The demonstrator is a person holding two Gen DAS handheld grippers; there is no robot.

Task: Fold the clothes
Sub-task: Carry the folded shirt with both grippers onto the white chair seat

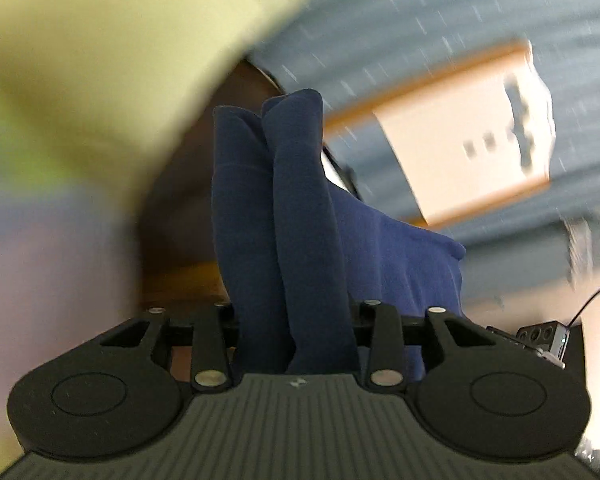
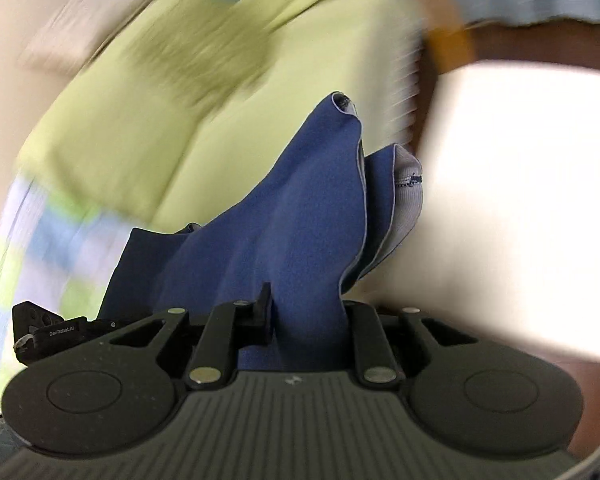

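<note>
Cloth is what you have in both hands: a navy garment (image 1: pixel 300 208), soft knit, bunched up between the fingers of each tool. In the left wrist view your left tool (image 1: pixel 296 336) is clenched on two thick rolls of the fabric that rise straight out of the jaws, with more of it draping off to the right. In the right wrist view your right tool (image 2: pixel 296 320) grips another part of the same garment (image 2: pixel 300 216), where a pale inner face and a stitched seam show at the raised corner.

Judge it as light, limp and a little stretchy; it will sag and swing between your two holds rather than keep any shape, and it is not fragile. Both backgrounds are smeared with motion, so the piece seems to be held up in the air, clear of any surface; I cannot tell what lies under it.

You hold thick bunches now, which will not slip but will not fold flat either. For a clean fold, take it at a hem or seam edge, a single layer in each tool, well apart.
</note>
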